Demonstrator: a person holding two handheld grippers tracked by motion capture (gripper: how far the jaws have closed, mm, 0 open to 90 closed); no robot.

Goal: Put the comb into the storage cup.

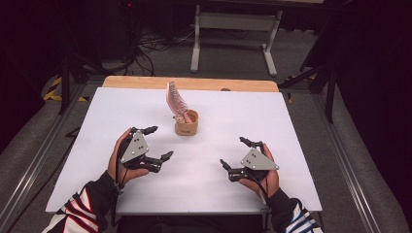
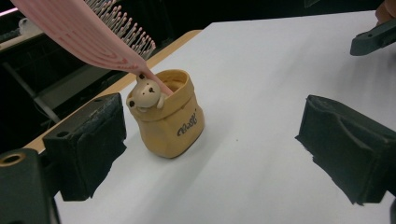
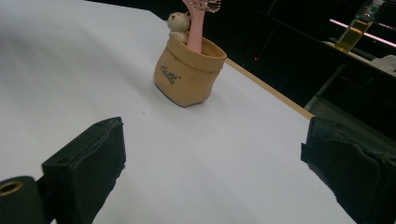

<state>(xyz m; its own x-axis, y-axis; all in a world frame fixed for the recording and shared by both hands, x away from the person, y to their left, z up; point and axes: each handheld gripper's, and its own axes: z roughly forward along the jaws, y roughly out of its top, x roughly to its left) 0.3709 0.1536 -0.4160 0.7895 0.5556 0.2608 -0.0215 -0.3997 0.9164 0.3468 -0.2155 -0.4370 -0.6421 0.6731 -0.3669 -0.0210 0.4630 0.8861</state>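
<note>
pink brush standing in the bear pot, both claws wide and empty

a tan pot (image 1: 186,124) with a small bear figure (image 2: 146,94) at its rim is seen standing toward the far middle of the white table (image 1: 97,126). a pink hairbrush (image 1: 176,99) is stood in it handle down, its bristled head leaning up and away to the far left. the left gripper (image 1: 158,143) is held near and left of the pot, the right gripper (image 1: 234,153) near and right; both are spread wide, nothing is held, and each is well apart from the pot.

the brush is judged light, stiff and smooth plastic, top-heavy in so small a holder. it would best be gripped on the bare neck just above the rim, not on the bristles. the pot looks hard, possibly ceramic, and could be tipped; it may need steadying by its wall.
</note>
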